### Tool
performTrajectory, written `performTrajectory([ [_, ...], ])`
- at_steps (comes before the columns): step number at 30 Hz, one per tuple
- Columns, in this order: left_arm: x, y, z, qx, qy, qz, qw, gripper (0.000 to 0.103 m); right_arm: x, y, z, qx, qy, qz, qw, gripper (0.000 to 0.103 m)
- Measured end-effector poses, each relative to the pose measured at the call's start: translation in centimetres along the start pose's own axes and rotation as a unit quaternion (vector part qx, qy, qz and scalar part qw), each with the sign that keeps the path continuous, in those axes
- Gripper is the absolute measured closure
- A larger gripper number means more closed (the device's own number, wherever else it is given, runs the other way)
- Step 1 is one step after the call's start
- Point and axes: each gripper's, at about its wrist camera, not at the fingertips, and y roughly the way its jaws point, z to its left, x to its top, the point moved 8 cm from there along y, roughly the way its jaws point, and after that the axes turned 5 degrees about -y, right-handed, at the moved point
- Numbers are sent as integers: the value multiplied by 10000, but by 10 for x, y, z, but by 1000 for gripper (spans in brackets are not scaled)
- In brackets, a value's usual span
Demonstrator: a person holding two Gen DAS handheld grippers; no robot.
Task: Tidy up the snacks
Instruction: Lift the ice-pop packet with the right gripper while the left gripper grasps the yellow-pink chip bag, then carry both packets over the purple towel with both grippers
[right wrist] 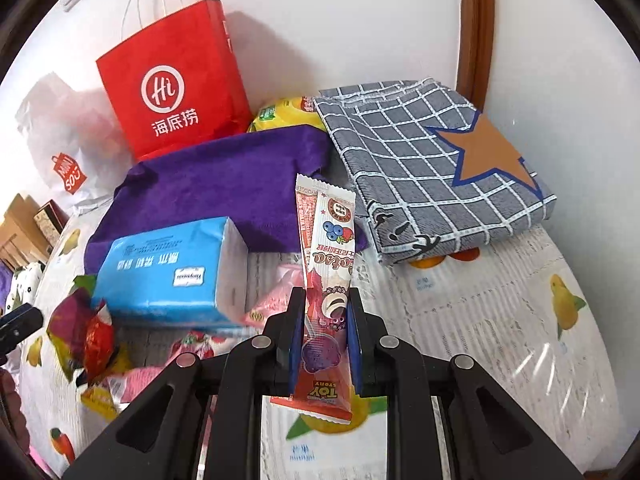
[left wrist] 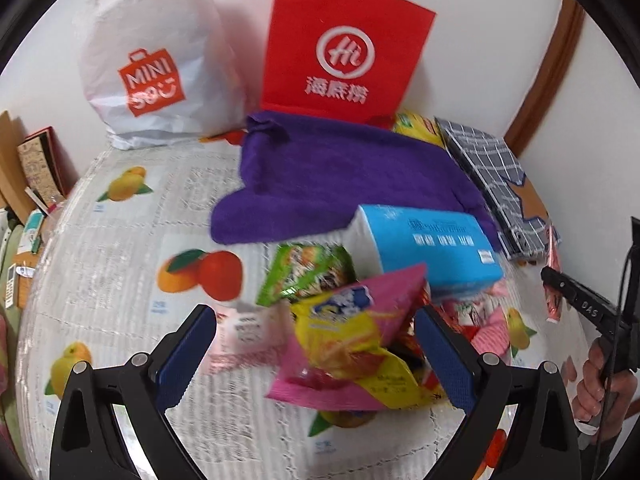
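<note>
My left gripper [left wrist: 316,320] is open wide above a heap of snack packets: a pink and yellow packet [left wrist: 352,344], a green packet [left wrist: 308,276] and a pale pink packet [left wrist: 244,336]. My right gripper [right wrist: 323,300] is shut on a long red and white Toy Story snack stick [right wrist: 328,264], held upright above the table. That stick and the right gripper also show at the right of the left wrist view [left wrist: 554,280]. More loose snacks [right wrist: 88,332] lie at the left of the right wrist view.
A blue tissue pack [left wrist: 432,244] lies behind the heap on a purple cloth [left wrist: 340,172]. A red paper bag [left wrist: 344,44] and a white Miniso bag [left wrist: 148,60] stand against the wall. A grey checked folded cloth [right wrist: 432,160] lies at the right.
</note>
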Motion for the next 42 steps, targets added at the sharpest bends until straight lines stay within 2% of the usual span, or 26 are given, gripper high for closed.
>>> performTrajectory([
  [6, -12, 17, -7, -88, -42, 277, 9996, 4, -13, -8, -7, -9, -18, 51, 10000, 84],
  [11, -19, 28, -13, -112, -16, 462, 9989, 11, -21, -7, -12, 9, -8, 129, 9999, 83],
  [14, -22, 33, -15, -58, 38, 564, 9984, 25, -25, -7, -14, 27, 6, 142, 9999, 84],
  [15, -23, 33, -17, -96, 37, 591, 9982, 35, -25, -7, -15, 32, 19, 144, 9999, 84],
  [21, -22, 26, -16, -143, 30, 580, 9982, 48, -24, -12, -15, 92, 33, 75, 9999, 84],
  [31, -20, -11, -22, -247, 84, 245, 9994, 50, -19, -36, 0, 241, -92, -139, 9996, 84],
  [42, -12, -43, -44, -378, 276, -72, 9989, 50, -16, -67, 34, 546, -380, -308, 9973, 84],
])
